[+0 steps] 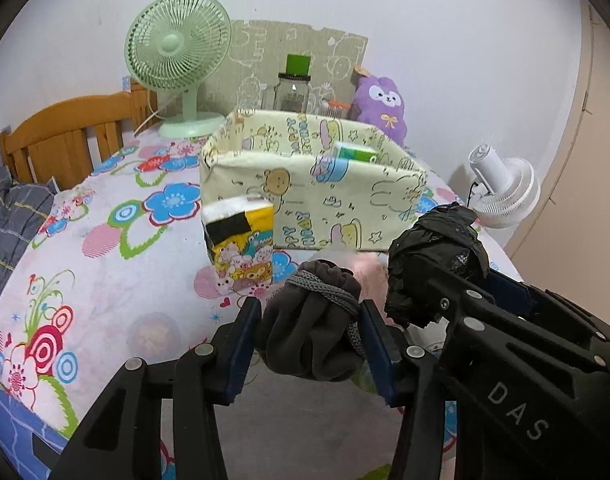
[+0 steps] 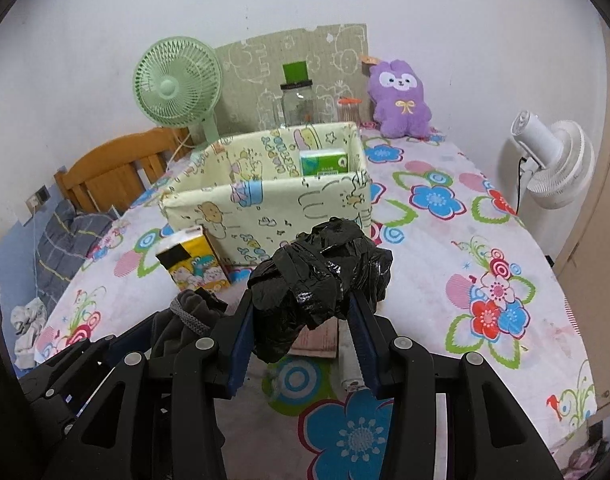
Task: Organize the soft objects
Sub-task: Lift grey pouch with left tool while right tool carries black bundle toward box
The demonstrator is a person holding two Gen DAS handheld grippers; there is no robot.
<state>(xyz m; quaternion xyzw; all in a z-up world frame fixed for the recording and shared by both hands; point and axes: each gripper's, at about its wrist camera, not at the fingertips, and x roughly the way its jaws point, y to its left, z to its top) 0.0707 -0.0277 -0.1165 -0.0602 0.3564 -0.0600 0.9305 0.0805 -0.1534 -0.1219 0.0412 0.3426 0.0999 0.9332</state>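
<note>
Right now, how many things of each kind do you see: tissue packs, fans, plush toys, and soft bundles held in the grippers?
Tissue packs: 2, yellow pack by the fabric box, green pack inside it.
Fans: 2, green fan, white fan.
Plush toys: 1, purple plush.
Held bundles: 2, grey cloth bundle, black plastic bag.
Total: 7.

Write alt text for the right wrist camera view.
The right gripper clamps a crumpled black plastic bag above a floral tablecloth, facing a cartoon-print fabric box. A yellow tissue pack stands before the box.
</note>
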